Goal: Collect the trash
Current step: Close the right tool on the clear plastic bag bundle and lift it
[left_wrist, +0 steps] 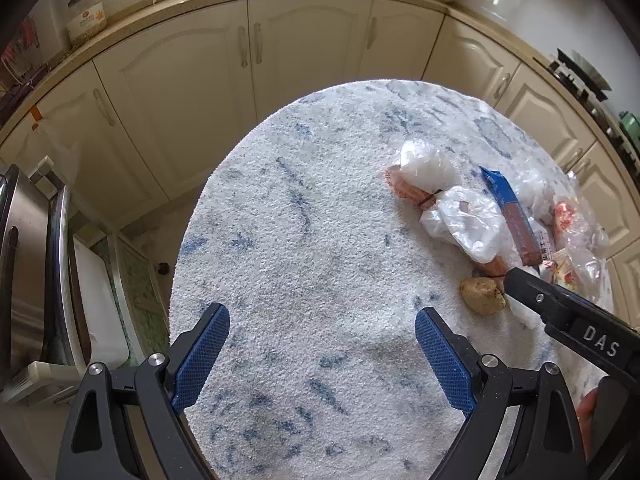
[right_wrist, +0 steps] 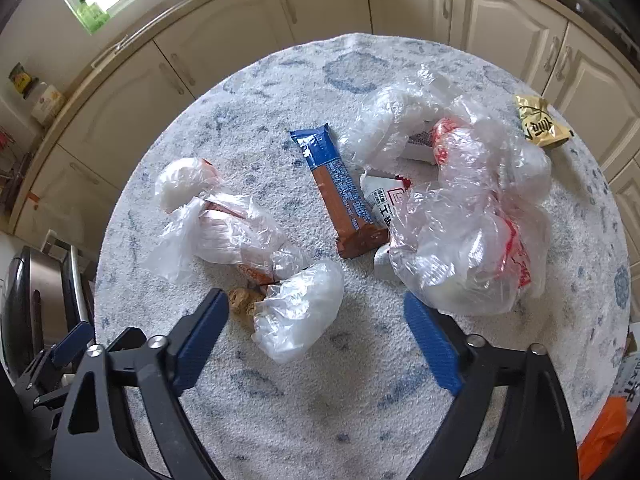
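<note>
Trash lies on a round table (right_wrist: pixel 280 420) with a speckled white and blue cover, all of it ahead of the right gripper (right_wrist: pixel 316 340). Its jaws are spread and pinch nothing; a crumpled clear bag (right_wrist: pixel 298 316) sits between the tips, untouched, with a small brown lump (right_wrist: pixel 242 306) just beside the left fingertip. To do this pick well, I think the claw should go lower and close on the thick part of the bag, not on the loose film. Farther ahead lie a blue and brown wrapper (right_wrist: pixel 340 196) and 1 large heap of clear bags (right_wrist: pixel 472 232). The left gripper (left_wrist: pixel 322 344) is also spread wide and empty, over bare cover.
</note>
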{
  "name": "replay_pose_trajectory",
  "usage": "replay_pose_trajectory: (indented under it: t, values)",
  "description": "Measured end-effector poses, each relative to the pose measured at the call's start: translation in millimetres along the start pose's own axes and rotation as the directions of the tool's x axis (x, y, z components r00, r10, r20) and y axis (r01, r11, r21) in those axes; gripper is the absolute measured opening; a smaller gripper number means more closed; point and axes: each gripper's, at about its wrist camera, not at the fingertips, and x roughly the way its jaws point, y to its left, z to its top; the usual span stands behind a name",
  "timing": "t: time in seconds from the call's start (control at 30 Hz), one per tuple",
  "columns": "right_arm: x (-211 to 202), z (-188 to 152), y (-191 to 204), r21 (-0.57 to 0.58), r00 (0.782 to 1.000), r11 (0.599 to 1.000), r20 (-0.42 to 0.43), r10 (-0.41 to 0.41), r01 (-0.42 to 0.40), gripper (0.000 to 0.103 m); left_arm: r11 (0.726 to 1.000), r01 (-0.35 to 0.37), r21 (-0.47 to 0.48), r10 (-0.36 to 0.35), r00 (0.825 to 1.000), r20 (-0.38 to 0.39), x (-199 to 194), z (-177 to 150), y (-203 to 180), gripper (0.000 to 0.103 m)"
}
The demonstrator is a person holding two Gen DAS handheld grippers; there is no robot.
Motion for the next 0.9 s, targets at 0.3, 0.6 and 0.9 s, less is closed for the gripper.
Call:
replay_pose_trajectory:
  t: [0.3,0.6,0.9]
  values:
    - [-17,-37,-19,-0.018,1.000,1.000,0.013,-0.012,0.012,0.025,1.000,0.018,0.003,-0.018,0.999,-0.032,6,-12,-9,0.092]
    - [-67,-126,-43,0.020,0.998,0.998,-0.012,-0.064,0.064,0.026,0.999,0.030,0.024,-0.030,0.999,-0.022,-24,-43,-14,0.092]
    - [-102,-148,-32,-0.115,0.977,0.978,0.145,-0.159,0.176,0.085,0.999,0.034,0.011,-0.034,0.999,-0.021,-48,-72,-10,0.091]
